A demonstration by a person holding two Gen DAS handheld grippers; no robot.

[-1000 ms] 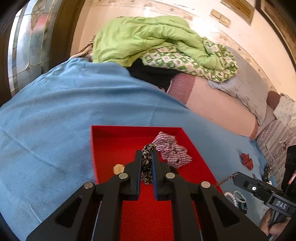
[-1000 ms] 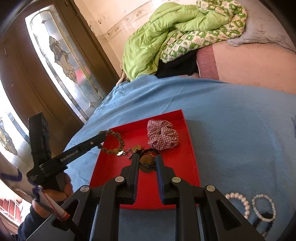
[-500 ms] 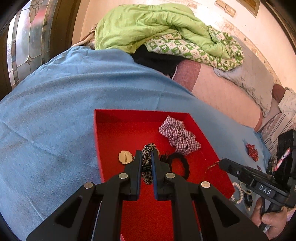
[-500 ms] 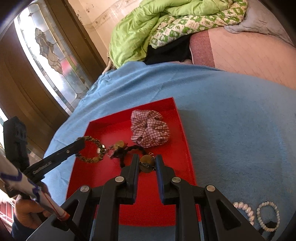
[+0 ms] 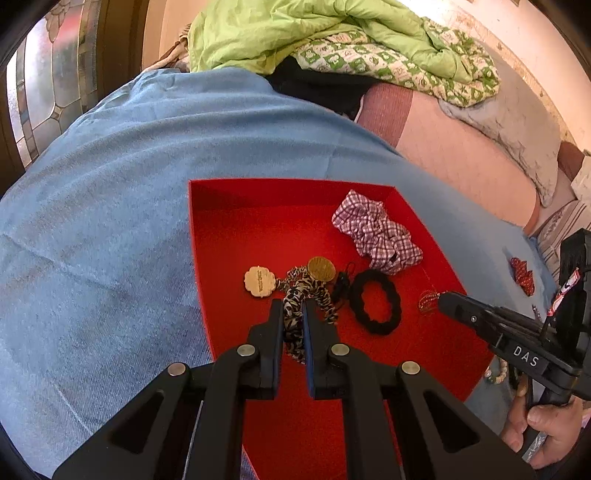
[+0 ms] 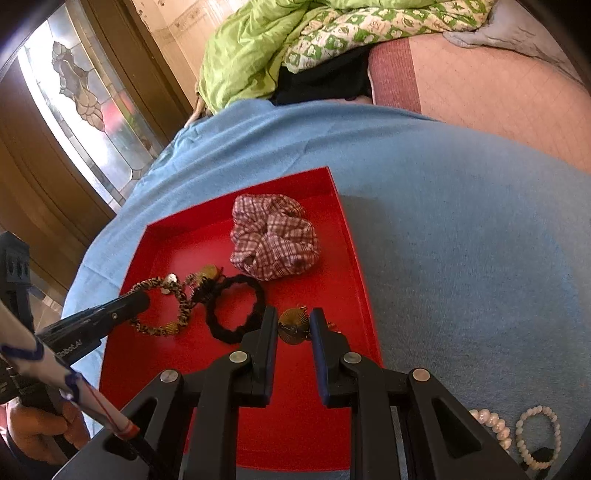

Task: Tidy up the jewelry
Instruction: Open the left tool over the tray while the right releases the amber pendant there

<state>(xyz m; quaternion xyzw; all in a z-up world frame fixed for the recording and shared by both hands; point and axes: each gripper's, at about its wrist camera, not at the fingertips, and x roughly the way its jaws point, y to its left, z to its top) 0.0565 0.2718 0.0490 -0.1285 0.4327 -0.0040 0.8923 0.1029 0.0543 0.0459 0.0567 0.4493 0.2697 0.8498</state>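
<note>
A red tray lies on a blue blanket. In it are a plaid scrunchie, a black hair tie and gold pendants. My left gripper is shut on a leopard-print band, low over the tray. My right gripper is partly open around a gold fan-shaped pendant near the tray's right wall; it also shows in the left wrist view.
Pearl bracelets lie on the blue blanket right of the tray. A red ornament lies further off. A green quilt and pillows are piled at the back. A glass door stands on the left.
Both grippers have come down toward the tray floor. The leopard band now rests by the pendants. The right jaws have widened around the gold pendant.
</note>
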